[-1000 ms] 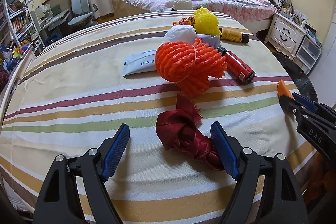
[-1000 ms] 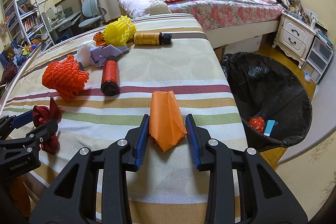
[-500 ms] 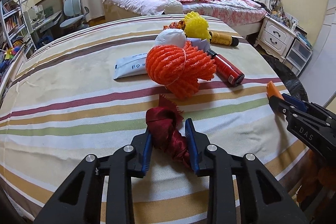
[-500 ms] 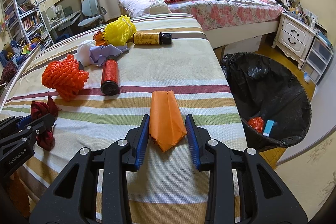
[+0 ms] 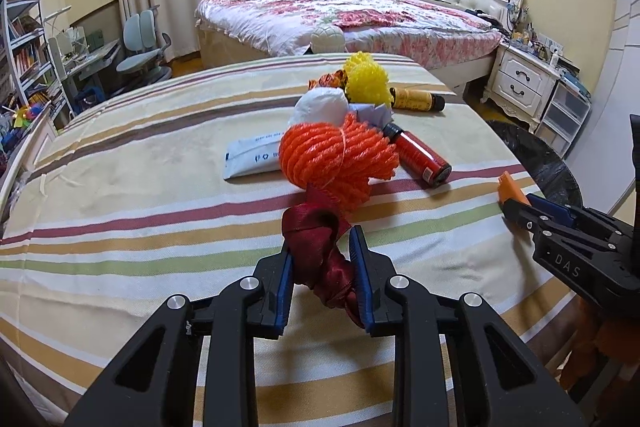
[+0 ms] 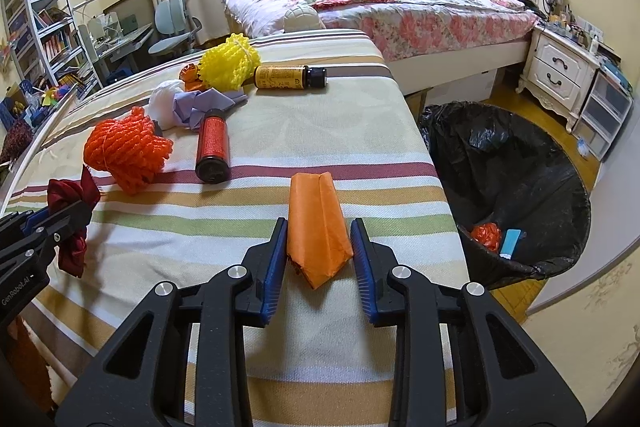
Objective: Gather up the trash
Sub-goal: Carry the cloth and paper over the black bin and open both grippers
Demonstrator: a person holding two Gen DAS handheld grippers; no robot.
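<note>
My left gripper (image 5: 322,263) is shut on a dark red ribbon knot (image 5: 320,247) and holds it just above the striped table (image 5: 140,187). My right gripper (image 6: 320,251) is shut on a folded orange paper (image 6: 318,227) near the table's right edge. The ribbon knot (image 6: 70,195) and the left gripper also show at the left of the right wrist view. A black-lined trash bin (image 6: 516,183) stands on the floor right of the table, with some trash inside.
On the table lie an orange foam net (image 5: 340,159), a red bottle (image 5: 418,155), a white packet (image 5: 252,159), a white wad (image 5: 320,107), a yellow foam net (image 5: 366,83) and a yellow bottle (image 5: 416,101). A bed (image 5: 360,15) stands behind.
My left gripper closed on the dark red ribbon knot and lifted it slightly. My right gripper stayed shut on the orange paper without moving.
</note>
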